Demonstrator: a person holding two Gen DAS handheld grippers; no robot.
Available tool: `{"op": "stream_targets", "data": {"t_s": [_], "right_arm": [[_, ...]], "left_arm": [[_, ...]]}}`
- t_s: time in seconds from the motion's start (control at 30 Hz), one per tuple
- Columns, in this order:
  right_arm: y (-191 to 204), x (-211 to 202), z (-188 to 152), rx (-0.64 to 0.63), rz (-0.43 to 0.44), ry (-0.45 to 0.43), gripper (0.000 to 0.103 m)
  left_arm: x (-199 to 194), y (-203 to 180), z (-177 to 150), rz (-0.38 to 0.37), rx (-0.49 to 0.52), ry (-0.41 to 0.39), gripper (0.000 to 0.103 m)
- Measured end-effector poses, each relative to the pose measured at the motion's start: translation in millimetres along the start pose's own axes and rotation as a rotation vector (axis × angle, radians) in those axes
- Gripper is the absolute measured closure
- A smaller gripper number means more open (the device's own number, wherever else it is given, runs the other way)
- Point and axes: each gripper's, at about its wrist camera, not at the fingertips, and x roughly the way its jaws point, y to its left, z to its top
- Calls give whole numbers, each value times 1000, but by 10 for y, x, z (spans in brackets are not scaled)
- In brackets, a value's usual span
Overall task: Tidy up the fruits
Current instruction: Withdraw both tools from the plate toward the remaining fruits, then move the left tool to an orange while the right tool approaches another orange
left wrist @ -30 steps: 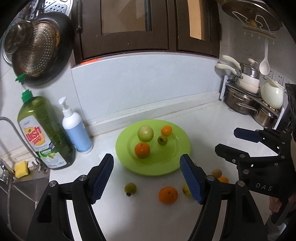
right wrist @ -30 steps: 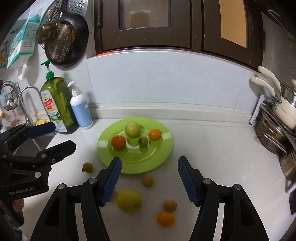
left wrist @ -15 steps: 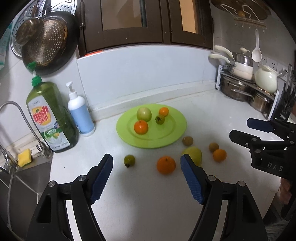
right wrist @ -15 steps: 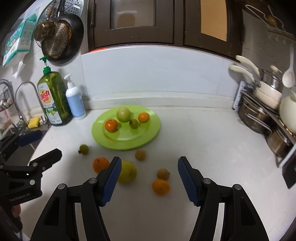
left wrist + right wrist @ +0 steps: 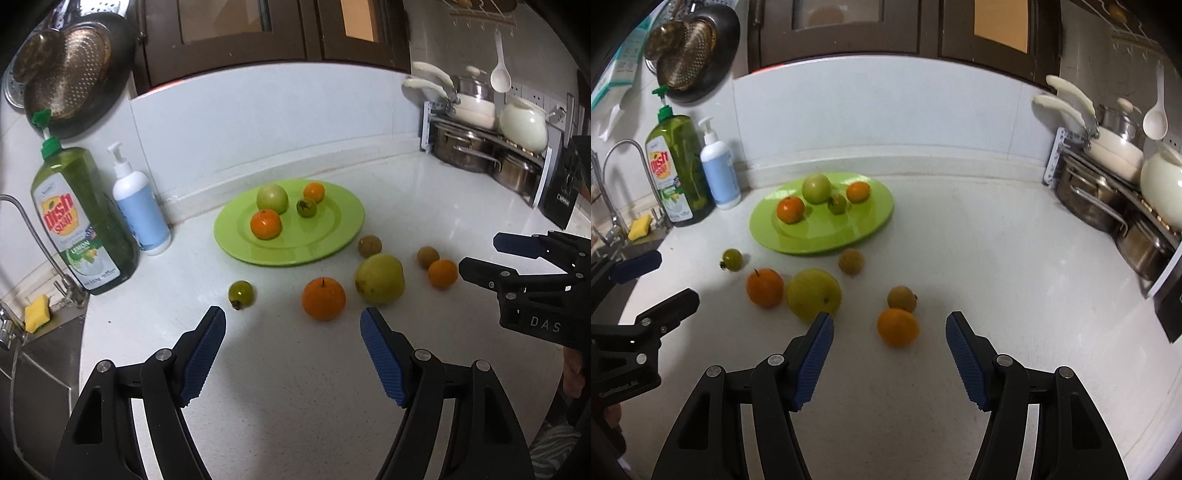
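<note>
Four fruits lie on your green plate (image 5: 334, 236); six more lie on the white counter (image 5: 979, 258) in front of it. Your left gripper (image 5: 293, 325) hangs with jaws wide apart and empty, just before a big orange (image 5: 324, 298) and a yellow-green pear (image 5: 379, 278). Your right gripper (image 5: 889, 330) is also spread wide and holds nothing, with a small orange (image 5: 898, 327) between its fingertips' line.

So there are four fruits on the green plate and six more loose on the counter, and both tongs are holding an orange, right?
Not quite. The count is right: four fruits sit on the green plate and six lie on the counter. But both wrist views show the left tongs and right tongs open and empty. The small orange lies on the counter ahead of the right tongs, ungripped.
</note>
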Motion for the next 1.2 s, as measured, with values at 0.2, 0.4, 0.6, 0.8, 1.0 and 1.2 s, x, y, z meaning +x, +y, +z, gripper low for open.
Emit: {"op": "stream_targets", "data": {"t_s": [0.2, 0.4, 0.6, 0.8, 1.0, 1.2], "right_arm": [[-43, 212, -37, 30, 33, 61, 39], [-84, 401, -52, 52, 38, 100, 39], [-117, 522, -56, 68, 32, 124, 39], [-138, 614, -59, 80, 35, 146, 40], [-150, 662, -59, 88, 35, 156, 43], [-169, 713, -52, 96, 44, 165, 47]], "left_arm": [[237, -7, -15, -16, 0, 42, 28], [436, 9, 18, -41, 3, 62, 33], [580, 18, 51, -69, -1, 75, 36], [712, -1, 48, -91, -1, 96, 41], [790, -18, 59, -108, -3, 102, 46], [846, -33, 88, -128, -10, 102, 48]]}}
